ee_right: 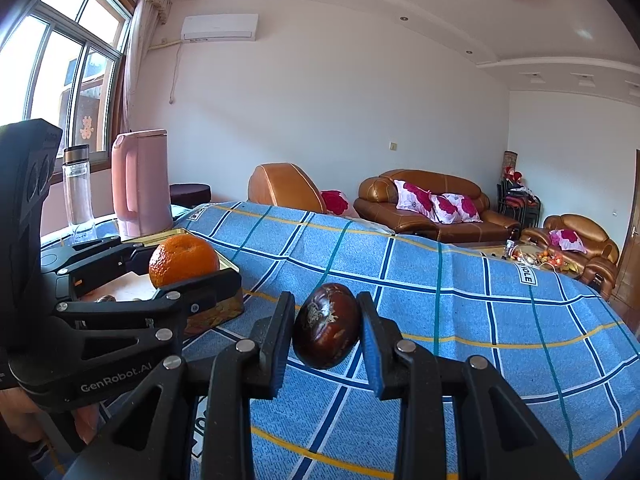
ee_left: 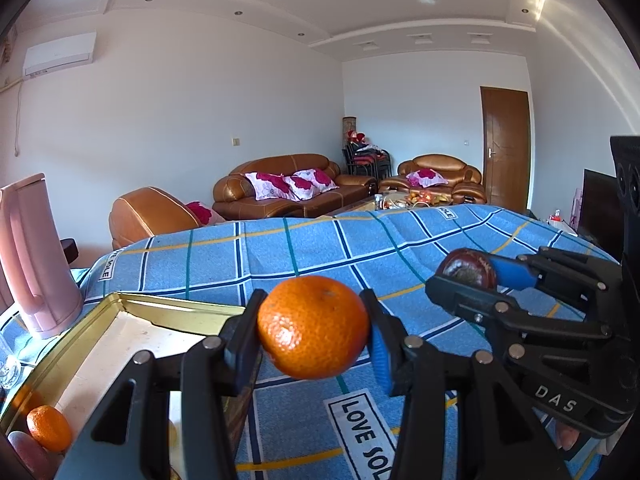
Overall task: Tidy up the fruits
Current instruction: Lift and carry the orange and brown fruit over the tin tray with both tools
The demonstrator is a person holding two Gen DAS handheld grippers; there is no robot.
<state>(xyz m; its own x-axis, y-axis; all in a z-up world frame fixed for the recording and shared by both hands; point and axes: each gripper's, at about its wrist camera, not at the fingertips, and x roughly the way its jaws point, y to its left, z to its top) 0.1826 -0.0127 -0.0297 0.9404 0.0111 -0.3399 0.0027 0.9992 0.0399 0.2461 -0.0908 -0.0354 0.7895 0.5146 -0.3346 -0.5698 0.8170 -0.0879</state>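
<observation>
Now L gripper [ee_left: 314, 330] w/ orange [ee_left: 312, 326], R gripper [ee_right: 326, 328] w/ dark fruit [ee_right: 326, 330]

A blue checked cloth [ee_right: 460, 300] covers the table; a pink jug [ee_right: 140, 184] and clear bottle [ee_right: 78, 192] stand by the window [ee_right: 60, 68] — brown leather sofas [ee_right: 432, 204] with floral cushions [ee_right: 436, 200] beyond.

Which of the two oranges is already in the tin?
The smaller-looking orange in the tin's near corner; the other orange is held by the left gripper.

Right tool [ee_right: 326, 326] grips dark fruit [ee_right: 325, 326] above blue cloth [ee_right: 460, 300].
</observation>
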